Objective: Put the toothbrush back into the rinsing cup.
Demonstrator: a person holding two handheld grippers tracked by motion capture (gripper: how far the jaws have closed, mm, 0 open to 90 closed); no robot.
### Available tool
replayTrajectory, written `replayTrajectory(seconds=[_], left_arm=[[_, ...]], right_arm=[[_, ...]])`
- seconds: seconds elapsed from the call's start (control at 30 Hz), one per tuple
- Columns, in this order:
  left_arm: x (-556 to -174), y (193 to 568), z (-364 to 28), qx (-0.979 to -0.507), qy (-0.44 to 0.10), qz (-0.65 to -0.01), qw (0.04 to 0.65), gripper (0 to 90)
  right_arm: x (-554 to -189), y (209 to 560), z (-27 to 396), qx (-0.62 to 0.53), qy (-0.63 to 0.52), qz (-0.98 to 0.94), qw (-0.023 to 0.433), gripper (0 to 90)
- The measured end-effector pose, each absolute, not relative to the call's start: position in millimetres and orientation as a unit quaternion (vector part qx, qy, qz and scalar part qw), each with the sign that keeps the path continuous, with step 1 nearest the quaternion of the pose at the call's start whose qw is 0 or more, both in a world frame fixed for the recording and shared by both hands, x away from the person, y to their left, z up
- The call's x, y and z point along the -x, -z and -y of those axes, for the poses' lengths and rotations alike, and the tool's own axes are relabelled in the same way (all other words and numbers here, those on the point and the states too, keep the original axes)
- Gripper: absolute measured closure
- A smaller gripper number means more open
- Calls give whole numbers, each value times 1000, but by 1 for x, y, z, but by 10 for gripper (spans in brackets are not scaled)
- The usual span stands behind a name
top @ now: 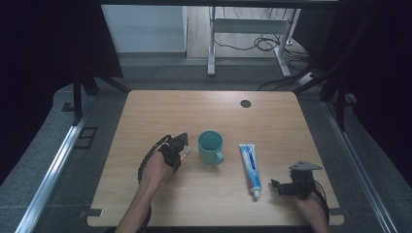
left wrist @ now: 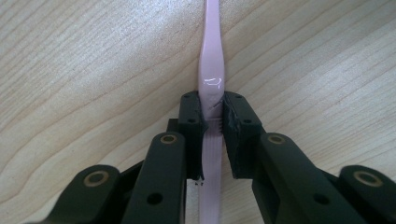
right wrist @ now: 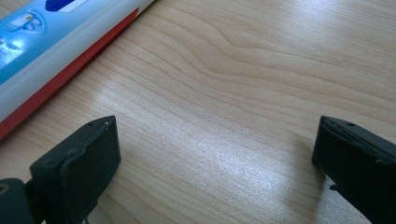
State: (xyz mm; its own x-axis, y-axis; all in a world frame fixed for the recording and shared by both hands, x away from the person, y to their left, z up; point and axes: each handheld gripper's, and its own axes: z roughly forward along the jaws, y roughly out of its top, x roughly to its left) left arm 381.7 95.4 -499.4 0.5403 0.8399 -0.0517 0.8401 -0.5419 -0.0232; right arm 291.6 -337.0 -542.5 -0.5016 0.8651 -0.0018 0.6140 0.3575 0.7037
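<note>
Pink toothbrush (left wrist: 211, 84) clamped in left claw (left wrist: 212, 122); teal mug (top: 211, 146) just beside.

The left tool (left wrist: 212, 128) clamps a pink toothbrush (left wrist: 211, 79) by its handle, its black pads pressed to both sides, above the wooden tabletop (left wrist: 93, 70).

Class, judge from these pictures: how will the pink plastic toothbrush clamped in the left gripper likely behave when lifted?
The pink plastic toothbrush looks thin, so probably light. The left gripper is shut on its slim handle, so it may pivot or slip between the jaws. Its glossy surface suggests it is slippery; its straight handle suggests it is fairly stiff.
</note>
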Motion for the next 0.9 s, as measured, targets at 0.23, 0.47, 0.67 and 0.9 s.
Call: replayTrajectory(seconds=[0.23,0.47,0.67,0.9], left_arm=[[-382,499,-98,-875,37,-482,7,792],[-382,499,-103,-875,44,-482,18,794],[-381,494,-103,-877,44,-478,28,793],[-381,488,-104,-879,42,-473,41,793]], right_arm=[[-292,542,337,-462,-329,-801,190,3],[-292,542,337,-462,-329,-801,190,3],[-292,542,337,-462,-329,-801,190,3],[-292,542,337,-462,-329,-801,190,3]])
